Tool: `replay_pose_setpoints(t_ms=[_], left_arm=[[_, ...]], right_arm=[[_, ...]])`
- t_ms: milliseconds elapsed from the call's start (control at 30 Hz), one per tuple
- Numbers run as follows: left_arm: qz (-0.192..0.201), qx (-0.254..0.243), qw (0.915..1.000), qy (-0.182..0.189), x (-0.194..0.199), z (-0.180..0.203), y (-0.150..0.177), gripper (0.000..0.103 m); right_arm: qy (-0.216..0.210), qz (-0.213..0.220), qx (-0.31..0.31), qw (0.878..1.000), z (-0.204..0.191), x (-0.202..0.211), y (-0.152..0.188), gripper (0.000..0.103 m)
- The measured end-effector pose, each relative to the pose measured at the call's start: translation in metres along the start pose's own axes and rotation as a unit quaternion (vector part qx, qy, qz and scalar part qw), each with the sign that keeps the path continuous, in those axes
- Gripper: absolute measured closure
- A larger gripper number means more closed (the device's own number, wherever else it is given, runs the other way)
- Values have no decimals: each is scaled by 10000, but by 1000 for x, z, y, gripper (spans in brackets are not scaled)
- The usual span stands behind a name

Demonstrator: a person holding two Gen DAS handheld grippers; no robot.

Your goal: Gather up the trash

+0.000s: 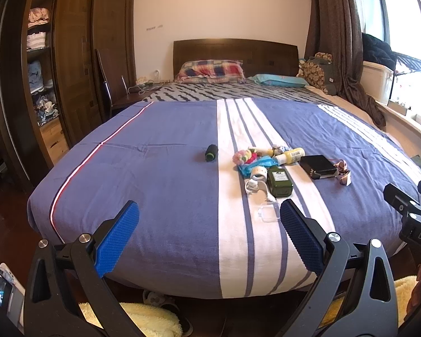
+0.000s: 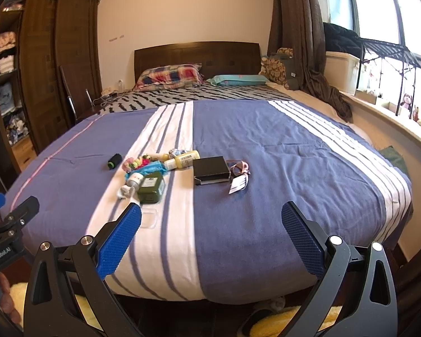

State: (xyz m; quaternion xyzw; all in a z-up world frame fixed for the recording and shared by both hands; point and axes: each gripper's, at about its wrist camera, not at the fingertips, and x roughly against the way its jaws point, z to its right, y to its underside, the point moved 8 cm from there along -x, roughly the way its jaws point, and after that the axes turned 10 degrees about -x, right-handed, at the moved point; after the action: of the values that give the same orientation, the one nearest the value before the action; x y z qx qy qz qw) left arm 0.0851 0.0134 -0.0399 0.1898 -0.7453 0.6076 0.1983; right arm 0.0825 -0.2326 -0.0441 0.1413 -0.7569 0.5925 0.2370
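Trash pile: I see a small heap of items on the white stripe of the bedspread, toward the near half of the bed, well ahead of both grippers.
Green bottle: it lies flat at the near edge of the heap, label up, touching a white roll on its left.
Yellow bottle: it lies on its side at the far right of the heap, beside a blue crinkled wrapper and colourful scraps.
Clear plastic case: I find it nearest to me, just in front of the green bottle.
Black box: it sits right of the heap on the blue cloth, with a pink strap and tag touching its right side.
Black roll: it lies alone to the left of the heap, apart from it.
Left gripper: I hold it with its fingers spread wide, empty, above the near edge of the bed.
Right gripper: likewise spread wide and empty, to the right of the left one.
Far end: a plaid pillow and a teal pillow rest against the wooden headboard.
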Motion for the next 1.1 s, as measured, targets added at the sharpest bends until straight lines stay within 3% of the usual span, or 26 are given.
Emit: replay_pose_setpoints(t_ms=[633, 833, 1100], left_arm=[[-791, -344, 9950, 494, -85, 43, 32, 8], [-982, -466, 9883, 1069, -105, 77, 35, 8], [-1306, -537, 9810, 1333, -137, 112, 40, 11]], right_arm=[[366, -565, -173, 9976, 41, -90, 12, 3], [219, -840, -489, 9950, 52, -123, 12, 3], [171, -1037, -406, 9936, 46, -163, 8, 3]])
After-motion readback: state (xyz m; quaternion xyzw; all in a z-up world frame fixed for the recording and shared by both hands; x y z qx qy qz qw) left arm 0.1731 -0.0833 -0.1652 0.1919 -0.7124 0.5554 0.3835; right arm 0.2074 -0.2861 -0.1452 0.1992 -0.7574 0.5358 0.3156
